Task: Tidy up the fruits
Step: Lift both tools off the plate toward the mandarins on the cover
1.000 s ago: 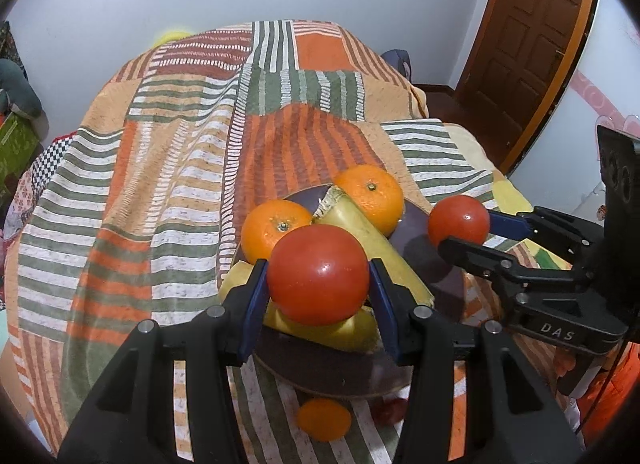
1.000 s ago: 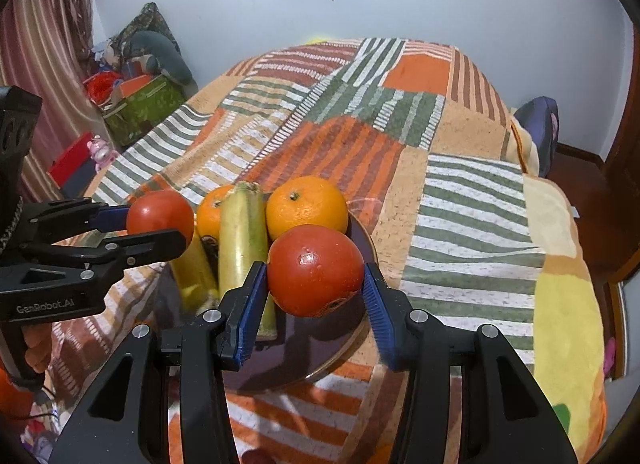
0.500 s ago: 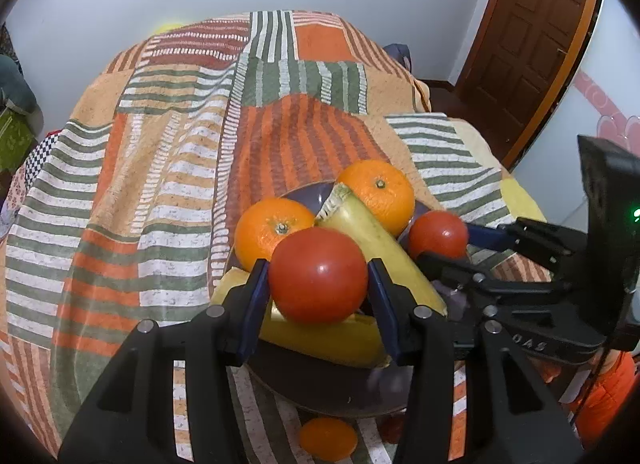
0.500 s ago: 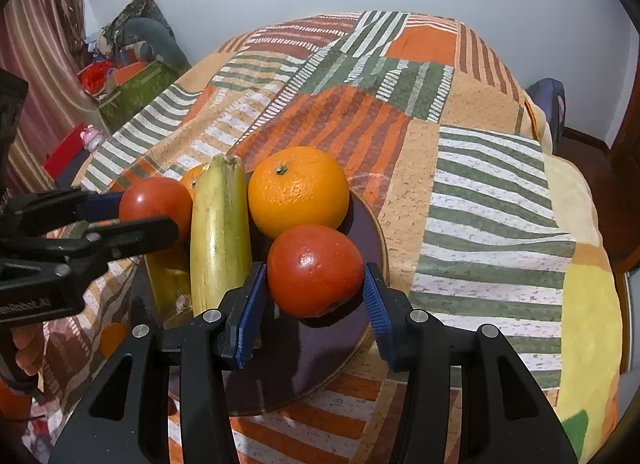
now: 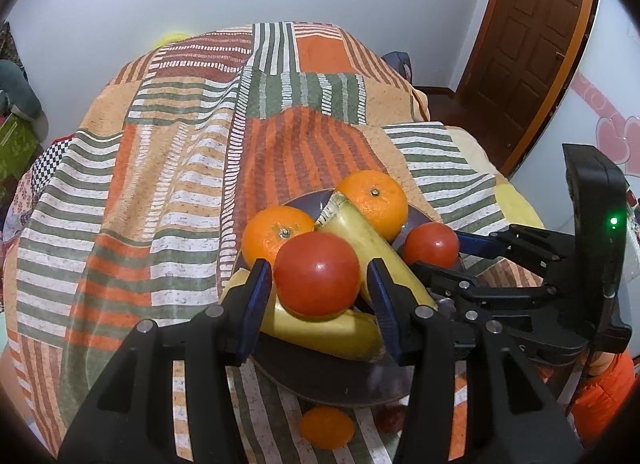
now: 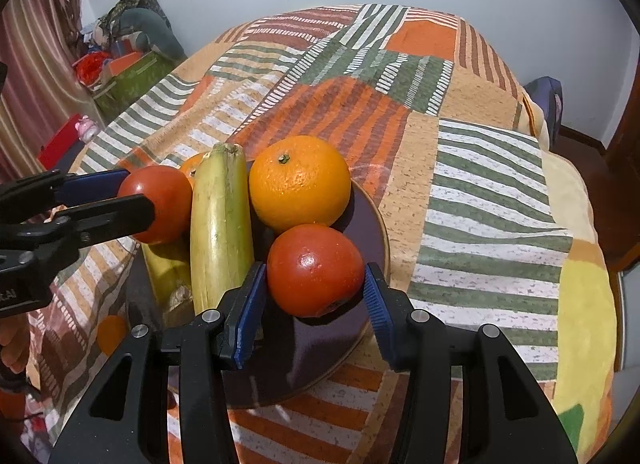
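A dark round plate (image 5: pixel 332 384) (image 6: pixel 372 220) lies on the striped bedspread. It holds two oranges (image 5: pixel 276 232) (image 5: pixel 374 198), with one large orange in the right wrist view (image 6: pixel 300 182), and bananas (image 5: pixel 372 248) (image 6: pixel 220 220). My left gripper (image 5: pixel 318 274) is shut on a red tomato (image 5: pixel 316 274) just above the bananas; it also shows in the right wrist view (image 6: pixel 158 204). My right gripper (image 6: pixel 314 272) is shut on a second red tomato (image 6: pixel 314 270) low over the plate's right part, also seen in the left wrist view (image 5: pixel 430 244).
A small orange (image 5: pixel 326 426) (image 6: pixel 112 334) lies on the bedspread beside the plate's near edge, with a small red item (image 5: pixel 390 420) next to it. The patchwork bedspread (image 5: pixel 180 168) stretches far behind the plate. A brown door (image 5: pixel 536 36) stands at the right; boxes and clutter (image 6: pixel 120 72) at the left.
Both grippers have lowered and closed in on the plate with their tomatoes. The right one's tomato has come down beside the large orange, the left one's onto the bananas.
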`<state>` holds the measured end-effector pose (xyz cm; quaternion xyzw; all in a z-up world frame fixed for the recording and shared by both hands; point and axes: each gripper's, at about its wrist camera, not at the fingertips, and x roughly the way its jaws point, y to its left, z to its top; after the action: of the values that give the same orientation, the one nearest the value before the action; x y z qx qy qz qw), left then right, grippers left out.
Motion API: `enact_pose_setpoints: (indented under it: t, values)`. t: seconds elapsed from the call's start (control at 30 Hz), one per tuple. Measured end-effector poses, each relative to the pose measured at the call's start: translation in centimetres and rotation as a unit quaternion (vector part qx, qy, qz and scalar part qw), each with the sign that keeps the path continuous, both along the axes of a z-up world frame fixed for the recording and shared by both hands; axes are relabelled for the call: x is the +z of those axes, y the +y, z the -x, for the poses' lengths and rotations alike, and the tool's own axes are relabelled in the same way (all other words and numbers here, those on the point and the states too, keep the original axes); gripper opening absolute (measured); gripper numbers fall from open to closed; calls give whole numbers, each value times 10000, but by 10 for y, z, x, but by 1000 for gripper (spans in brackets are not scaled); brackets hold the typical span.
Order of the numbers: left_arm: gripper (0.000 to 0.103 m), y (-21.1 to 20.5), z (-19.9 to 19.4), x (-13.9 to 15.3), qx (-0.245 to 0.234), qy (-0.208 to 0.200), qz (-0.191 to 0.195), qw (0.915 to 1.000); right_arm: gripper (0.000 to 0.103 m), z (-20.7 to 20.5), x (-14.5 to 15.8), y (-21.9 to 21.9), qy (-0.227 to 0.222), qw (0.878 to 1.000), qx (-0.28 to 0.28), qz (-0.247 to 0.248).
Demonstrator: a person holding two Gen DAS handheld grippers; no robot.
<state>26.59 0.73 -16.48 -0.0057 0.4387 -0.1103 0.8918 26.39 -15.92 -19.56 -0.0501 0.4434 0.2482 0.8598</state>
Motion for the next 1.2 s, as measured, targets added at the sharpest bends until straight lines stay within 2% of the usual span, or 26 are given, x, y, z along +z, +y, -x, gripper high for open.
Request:
enact_pose_setpoints:
  t: [0.13,0.27,0.5,0.57,0.7,0.9,1.2]
  values:
    - [50,2,9,6,38,-34,4,10000,47,4,3,-3,35,10000,-12,-14]
    - [50,3,20,13,78,-100,-2,9999,64,12,15,-8,-160,9998,-49,-113]
    - [51,8,44,33,162,-306,-45,9994,64,31,42,-18,-578,9982,-139,-88]
    - [55,10,54,38,202,-374,-41,9991,64,37,49,-23,-667,9975,-198,-102]
    - [57,14,66,42,245,-415,-75,9988,64,47,57,-36,-793,9962,-339,-84]
    - [57,21,80,32,321,-219,-100,9992,64,61,52,-56,-729,9957,-576,28]
    - [57,26,92,-5,340,315,-60,9989,64,76,27,-77,-320,9962,-803,123]
